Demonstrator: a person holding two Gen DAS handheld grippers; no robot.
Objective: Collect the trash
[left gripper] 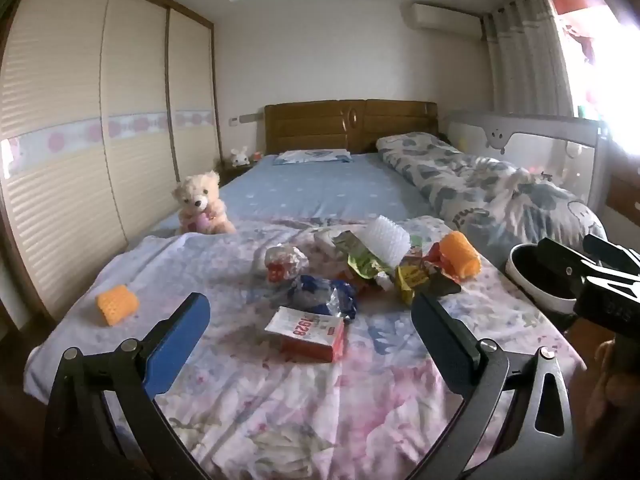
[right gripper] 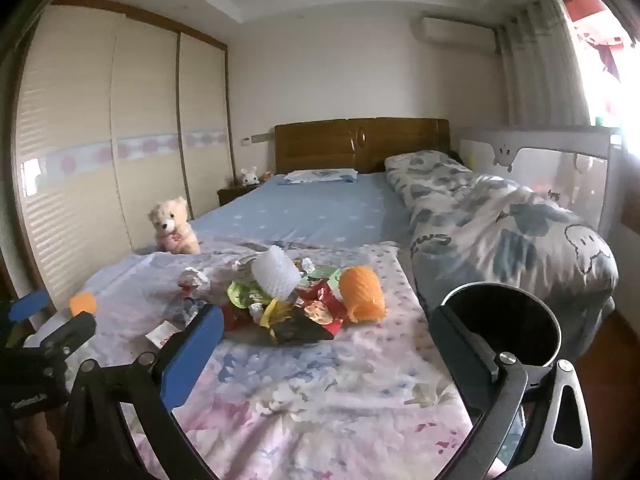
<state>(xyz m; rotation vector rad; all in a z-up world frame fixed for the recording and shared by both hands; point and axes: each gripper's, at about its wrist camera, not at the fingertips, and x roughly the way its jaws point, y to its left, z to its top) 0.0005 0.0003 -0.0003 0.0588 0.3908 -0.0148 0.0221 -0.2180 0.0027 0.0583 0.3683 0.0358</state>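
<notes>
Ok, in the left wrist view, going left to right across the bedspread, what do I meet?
Small orange foam roll → red-and-white box → yellow wrapper → big orange foam roll → bin beside the bed's right edge.

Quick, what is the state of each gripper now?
Left gripper: open, holding nothing.
Right gripper: open, holding nothing.

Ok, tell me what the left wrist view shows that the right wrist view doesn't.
Only the left wrist view shows the whole red-and-white carton and the blue wrapper unblocked. Only the right wrist view looks down into the black trash bin, beside the bed. Both show the white foam net, the big orange foam net, the teddy bear and open fingers.
</notes>
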